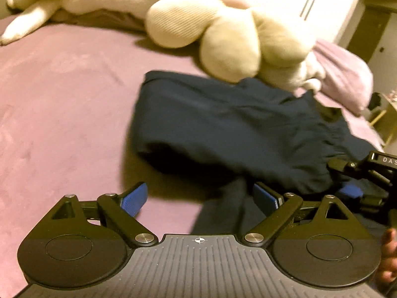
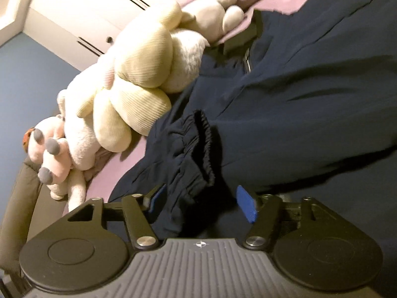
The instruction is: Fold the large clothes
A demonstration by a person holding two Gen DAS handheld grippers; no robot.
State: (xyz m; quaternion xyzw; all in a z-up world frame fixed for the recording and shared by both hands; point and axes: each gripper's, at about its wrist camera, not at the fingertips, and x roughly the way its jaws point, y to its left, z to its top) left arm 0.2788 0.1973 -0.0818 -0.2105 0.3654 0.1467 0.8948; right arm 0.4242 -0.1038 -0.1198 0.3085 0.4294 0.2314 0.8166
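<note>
My left tongs (image 1: 199, 200) are spread wide, their blue ribbed pads (image 1: 135, 198) well apart, with nothing pinched between them. They hang low over the mauve velvety bed cover (image 1: 62, 94), and a strip of the dark navy jacket of thin wrinkled fabric (image 1: 223, 124) runs up between the two pads without either one touching it, as far as I can see. The bulk of that jacket lies bunched on the bed just ahead and to the right, its far edge against the big cream corduroy plush toy (image 1: 198, 24) that sprawls across the back of the bed. A lilac pillow (image 1: 345, 74) sits beyond the plush at the right. At the right edge of my left camera I can see my right tongs (image 1: 352, 188) low at the jacket's near hem.

From my right camera, the right tongs (image 2: 201, 201) are also open, blue pads (image 2: 245, 206) apart, and a sleeve with a gathered black elastic cuff (image 2: 207, 149) lies in the gap between them; the cloth reaches the left pad, but I cannot tell whether it is pressed. The jacket (image 2: 310, 87) fills the view beyond, its zip (image 2: 247, 62) showing near the collar. A small pink plush with grey toes (image 2: 49, 154) lies beside the cream one (image 2: 139, 74), below a white wardrobe (image 2: 104, 5).
</note>
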